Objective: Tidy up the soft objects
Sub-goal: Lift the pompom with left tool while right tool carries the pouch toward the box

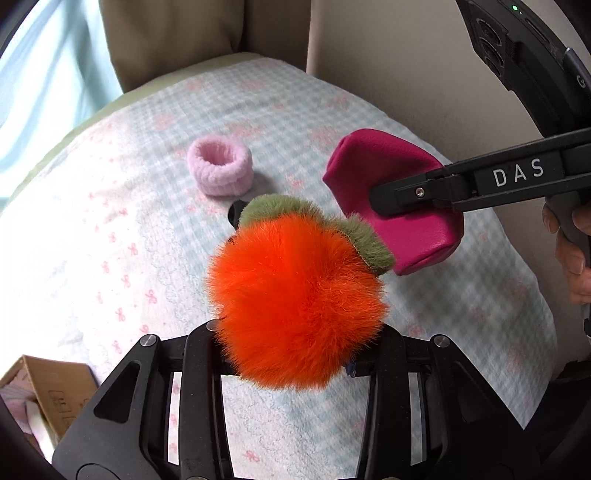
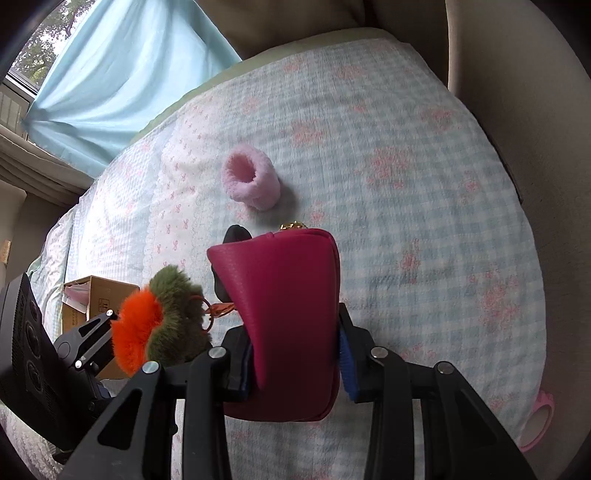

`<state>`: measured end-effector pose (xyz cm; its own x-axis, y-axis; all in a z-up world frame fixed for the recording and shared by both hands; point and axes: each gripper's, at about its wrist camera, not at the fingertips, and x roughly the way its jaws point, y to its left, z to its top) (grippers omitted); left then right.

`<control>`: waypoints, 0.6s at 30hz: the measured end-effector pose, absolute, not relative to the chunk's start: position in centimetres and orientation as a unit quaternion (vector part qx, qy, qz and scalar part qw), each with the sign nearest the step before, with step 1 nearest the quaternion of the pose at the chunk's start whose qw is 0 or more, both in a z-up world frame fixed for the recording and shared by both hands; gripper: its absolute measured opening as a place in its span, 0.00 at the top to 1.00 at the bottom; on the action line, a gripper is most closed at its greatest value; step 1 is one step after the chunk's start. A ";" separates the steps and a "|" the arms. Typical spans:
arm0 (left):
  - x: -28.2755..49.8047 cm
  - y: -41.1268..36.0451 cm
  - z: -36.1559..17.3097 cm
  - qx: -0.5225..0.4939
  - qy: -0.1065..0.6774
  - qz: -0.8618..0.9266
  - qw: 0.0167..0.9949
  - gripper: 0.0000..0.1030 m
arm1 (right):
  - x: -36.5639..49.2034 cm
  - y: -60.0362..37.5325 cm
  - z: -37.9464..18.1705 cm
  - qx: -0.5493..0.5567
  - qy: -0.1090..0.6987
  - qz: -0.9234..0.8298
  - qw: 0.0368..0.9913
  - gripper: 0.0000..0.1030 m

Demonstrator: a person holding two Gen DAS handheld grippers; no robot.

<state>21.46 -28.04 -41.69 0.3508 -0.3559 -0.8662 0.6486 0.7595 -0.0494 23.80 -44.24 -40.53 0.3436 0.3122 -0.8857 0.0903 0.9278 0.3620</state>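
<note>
My left gripper [image 1: 291,295] is shut on a fluffy orange pom-pom [image 1: 295,299] with a green fuzzy top, held above the bed; it also shows in the right wrist view [image 2: 147,332] with a key ring. My right gripper [image 2: 291,325] is shut on a magenta leather pouch [image 2: 284,314], which in the left wrist view [image 1: 388,177] hangs just right of the pom-pom. A pale pink fuzzy wristband [image 1: 219,168] stands on the bedspread beyond both, also in the right wrist view [image 2: 251,181].
The bed has a blue-checked bedspread [image 2: 424,221] with pink flowers. A cardboard box [image 2: 92,299] sits at the bed's left side. A beige headboard [image 1: 258,29] and wall lie behind. A pink object [image 2: 539,417] lies at the right edge.
</note>
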 end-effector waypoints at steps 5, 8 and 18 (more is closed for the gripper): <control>20.6 -26.1 -36.8 0.141 0.450 -0.305 0.827 0.68 | 22.2 -43.4 -35.5 0.173 0.544 0.058 0.819 0.67; 20.3 -24.5 -33.6 0.128 0.439 -0.300 0.837 0.68 | 21.0 -42.2 -32.3 0.169 0.530 0.047 0.830 0.67; 17.3 -16.0 -22.6 0.100 0.410 -0.268 0.866 0.68 | 16.7 -33.6 -22.3 0.140 0.494 0.053 0.856 0.67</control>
<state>17.32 -15.98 -22.63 0.5209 -0.3826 -0.7631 0.5459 0.8366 -0.0469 16.65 -33.62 -22.35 0.5054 0.2293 -0.8319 0.0468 0.9553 0.2918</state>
